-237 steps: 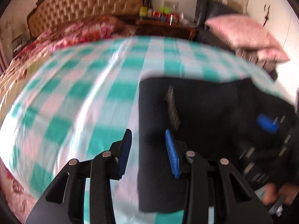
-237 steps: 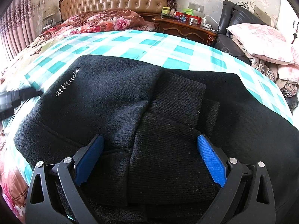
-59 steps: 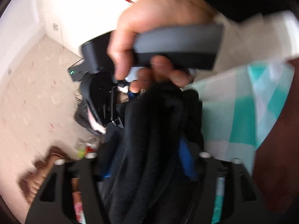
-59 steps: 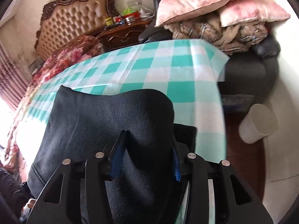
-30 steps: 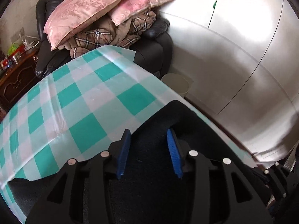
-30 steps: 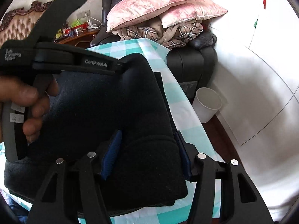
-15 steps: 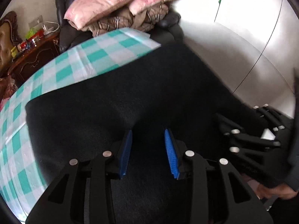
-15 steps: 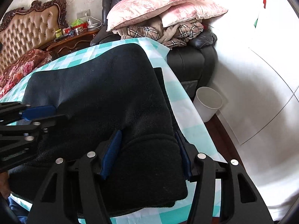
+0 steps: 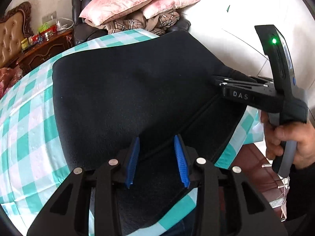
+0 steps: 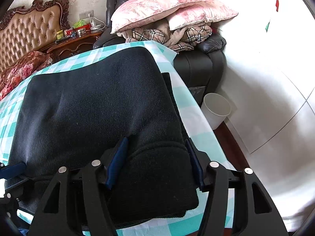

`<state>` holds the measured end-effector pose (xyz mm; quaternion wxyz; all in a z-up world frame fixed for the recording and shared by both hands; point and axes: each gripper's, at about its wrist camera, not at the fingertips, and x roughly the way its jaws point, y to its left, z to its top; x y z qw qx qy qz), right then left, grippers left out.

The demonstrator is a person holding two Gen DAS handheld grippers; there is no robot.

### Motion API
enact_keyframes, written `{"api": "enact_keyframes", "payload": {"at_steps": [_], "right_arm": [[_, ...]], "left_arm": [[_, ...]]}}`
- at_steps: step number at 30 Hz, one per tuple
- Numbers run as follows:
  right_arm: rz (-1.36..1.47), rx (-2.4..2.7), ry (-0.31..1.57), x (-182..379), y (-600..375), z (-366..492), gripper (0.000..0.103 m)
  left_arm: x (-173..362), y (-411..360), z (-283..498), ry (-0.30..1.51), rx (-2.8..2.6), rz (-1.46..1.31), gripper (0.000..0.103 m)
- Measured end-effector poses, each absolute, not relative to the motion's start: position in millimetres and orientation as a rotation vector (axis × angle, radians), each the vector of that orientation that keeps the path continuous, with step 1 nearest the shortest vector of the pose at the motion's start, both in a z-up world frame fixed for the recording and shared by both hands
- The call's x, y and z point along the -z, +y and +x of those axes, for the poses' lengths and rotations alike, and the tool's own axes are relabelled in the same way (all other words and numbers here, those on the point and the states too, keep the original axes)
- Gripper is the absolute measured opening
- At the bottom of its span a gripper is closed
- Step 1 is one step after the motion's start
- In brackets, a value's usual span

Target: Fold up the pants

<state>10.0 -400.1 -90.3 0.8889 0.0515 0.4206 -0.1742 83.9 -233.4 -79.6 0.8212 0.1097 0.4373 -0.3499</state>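
Both grippers work the black fleece pants [image 9: 128, 90], which lie folded on the teal-and-white checked cloth [image 9: 25, 137]. One, the right gripper [image 10: 155, 163], has its blue pads clamped around a thick bunched fold at the pants' near edge; its body reads "DAS" (the rest is hidden), gripped by a bare hand [image 9: 283, 137]. Over the pants' near edge, the left gripper [image 9: 157, 157] hovers, pads apart, holding nothing. Beyond the pants, pink pillows [image 10: 167, 5] top plaid blankets [image 10: 177, 35].
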Motion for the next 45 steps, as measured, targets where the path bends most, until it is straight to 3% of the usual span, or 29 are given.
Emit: {"api": "enact_keyframes", "payload": {"at_steps": [3, 5, 7, 17, 22, 25, 26, 31, 40, 45], "right_arm": [[0.089, 0.372, 0.855, 80, -397, 9, 0.064], [0.091, 0.341, 0.821, 69, -392, 7, 0.085], [0.079, 0.320, 0.775, 57, -386, 7, 0.094], [0.017, 0.236, 0.843, 33, -384, 73, 0.096], [-0.082, 0.306, 1.011, 75, -393, 108, 0.096], [0.088, 0.291, 1.001, 79, -419, 98, 0.096], [0.106, 0.304, 0.993, 78, -423, 96, 0.096], [0.145, 0.359, 0.970, 81, -426, 88, 0.096], [0.088, 0.434, 0.846, 51, -402, 45, 0.096], [0.073, 0.439, 0.887, 62, -392, 25, 0.096]], "left_arm": [[80, -232, 84, 0.935, 0.752, 0.221, 0.038], [80, -232, 83, 0.928, 0.751, 0.225, 0.038], [80, -232, 83, 0.926, 0.750, 0.224, 0.038], [83, -231, 82, 0.891, 0.743, 0.216, 0.038], [84, -229, 80, 0.869, 0.755, 0.206, 0.038], [84, -229, 78, 0.854, 0.764, 0.215, 0.040], [84, -230, 79, 0.852, 0.758, 0.216, 0.045], [83, -229, 83, 0.881, 0.743, 0.209, 0.050], [86, -225, 89, 0.906, 0.738, 0.184, 0.051], [86, -226, 86, 0.898, 0.733, 0.196, 0.051]]}}
